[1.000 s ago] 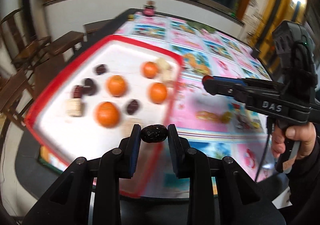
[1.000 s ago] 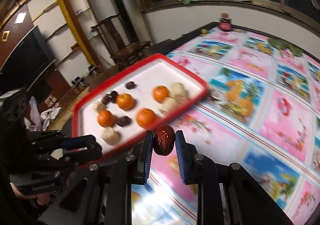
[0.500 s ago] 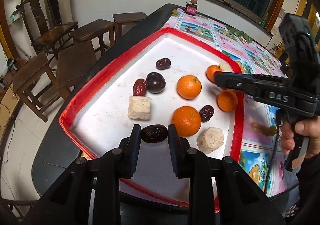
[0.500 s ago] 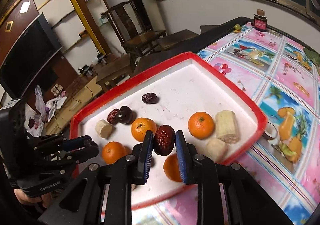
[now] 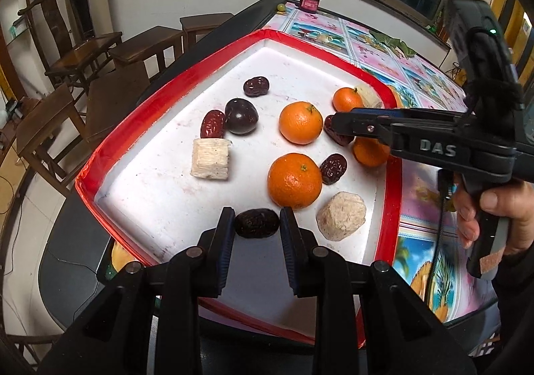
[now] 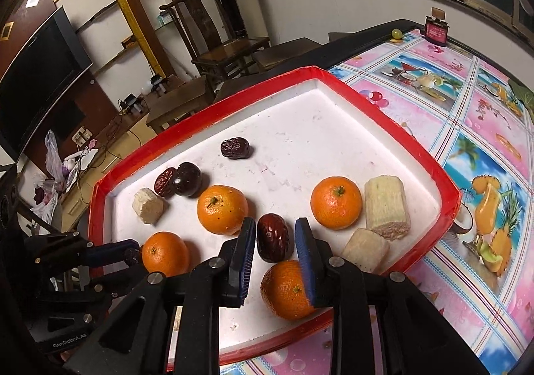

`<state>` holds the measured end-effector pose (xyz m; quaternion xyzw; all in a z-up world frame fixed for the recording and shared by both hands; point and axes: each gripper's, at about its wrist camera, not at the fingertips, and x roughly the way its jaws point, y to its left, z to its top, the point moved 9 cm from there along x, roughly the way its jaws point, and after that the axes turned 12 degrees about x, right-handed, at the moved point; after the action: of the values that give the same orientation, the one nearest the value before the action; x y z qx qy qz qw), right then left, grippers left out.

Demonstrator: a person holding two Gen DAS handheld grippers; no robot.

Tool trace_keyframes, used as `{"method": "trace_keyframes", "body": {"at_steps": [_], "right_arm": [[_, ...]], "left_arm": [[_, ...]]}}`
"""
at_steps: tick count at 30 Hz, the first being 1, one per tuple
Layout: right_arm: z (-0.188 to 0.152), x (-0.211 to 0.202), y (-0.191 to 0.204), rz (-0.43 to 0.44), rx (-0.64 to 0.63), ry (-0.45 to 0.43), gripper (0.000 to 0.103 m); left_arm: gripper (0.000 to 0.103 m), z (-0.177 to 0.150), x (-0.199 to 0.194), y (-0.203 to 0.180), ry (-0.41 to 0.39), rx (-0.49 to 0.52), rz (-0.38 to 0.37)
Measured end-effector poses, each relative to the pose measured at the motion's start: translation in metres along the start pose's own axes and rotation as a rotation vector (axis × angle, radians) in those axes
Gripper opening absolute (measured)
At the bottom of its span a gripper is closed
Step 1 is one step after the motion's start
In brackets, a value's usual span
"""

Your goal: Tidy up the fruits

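Note:
A white tray with a red rim (image 5: 187, 81) (image 6: 447, 184) holds several oranges (image 5: 294, 180) (image 6: 222, 209), dates, a dark plum (image 5: 241, 116) (image 6: 187, 179) and pale chunks (image 5: 211, 158). My left gripper (image 5: 257, 225) is shut on a dark date (image 5: 257, 223) low over the tray's near corner; the right wrist view shows it at the left (image 6: 131, 253). My right gripper (image 6: 275, 238) is opening around a red date (image 6: 273, 236), which sits on the tray among the oranges with a gap at the right pad. The left wrist view shows the right gripper (image 5: 337, 124) reaching in from the right.
The tray lies at the corner of a table with a pink pictured cloth (image 6: 467, 128). Wooden chairs (image 5: 80, 51) stand past the table's edge. A small red bottle (image 6: 436, 29) is at the far end. A person's hand (image 5: 494, 208) holds the right gripper's handle.
Both grippers came in over the tray and sank toward it. The right jaws have parted from the red date; the left still grips the dark date.

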<state>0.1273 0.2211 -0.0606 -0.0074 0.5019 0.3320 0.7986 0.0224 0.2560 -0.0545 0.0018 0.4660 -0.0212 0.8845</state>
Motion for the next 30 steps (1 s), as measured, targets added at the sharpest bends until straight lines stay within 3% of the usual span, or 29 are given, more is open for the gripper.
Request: {"method": "trace_keyframes", "body": {"at_steps": [2,4,5,6,9,13,14,18,21,26,30], "right_arm": [[-0.001,-0.007,0.001,0.01,0.004,-0.013,0.038],[-0.003,-0.02,0.002,0.021,0.008,-0.038,0.044],[-0.005,-0.027,0.002,0.025,0.006,-0.048,0.047],[-0.006,-0.032,0.003,0.028,0.004,-0.055,0.055],[-0.016,-0.056,0.006,0.05,0.0,-0.082,0.081],[-0.035,-0.086,0.004,0.031,-0.007,-0.117,0.098],[-0.041,-0.092,0.002,0.011,-0.009,-0.118,0.1],[-0.061,-0.112,-0.005,-0.076,-0.025,-0.144,0.102],[-0.074,-0.123,-0.004,-0.068,-0.021,-0.148,0.102],[-0.09,-0.133,0.001,-0.079,-0.034,-0.163,0.102],[-0.099,-0.136,0.007,-0.061,-0.025,-0.157,0.102]], "left_arm": [[0.026,-0.001,-0.001,-0.002,0.001,0.001,-0.001],[0.033,-0.002,-0.003,-0.003,-0.005,0.004,0.007],[0.042,-0.002,-0.005,-0.004,-0.012,0.006,0.016],[0.05,-0.002,-0.007,-0.006,-0.018,0.01,0.021],[0.059,-0.003,-0.01,-0.01,-0.021,0.018,0.024],[0.07,-0.006,-0.018,-0.012,-0.051,0.012,0.042],[0.076,-0.006,-0.023,-0.011,-0.068,0.012,0.064],[0.077,-0.004,-0.038,-0.01,-0.122,0.022,0.137],[0.085,-0.004,-0.048,-0.006,-0.139,0.037,0.217],[0.087,-0.007,-0.063,0.0,-0.161,0.063,0.37],[0.087,-0.01,-0.065,0.0,-0.159,0.058,0.364]]}}
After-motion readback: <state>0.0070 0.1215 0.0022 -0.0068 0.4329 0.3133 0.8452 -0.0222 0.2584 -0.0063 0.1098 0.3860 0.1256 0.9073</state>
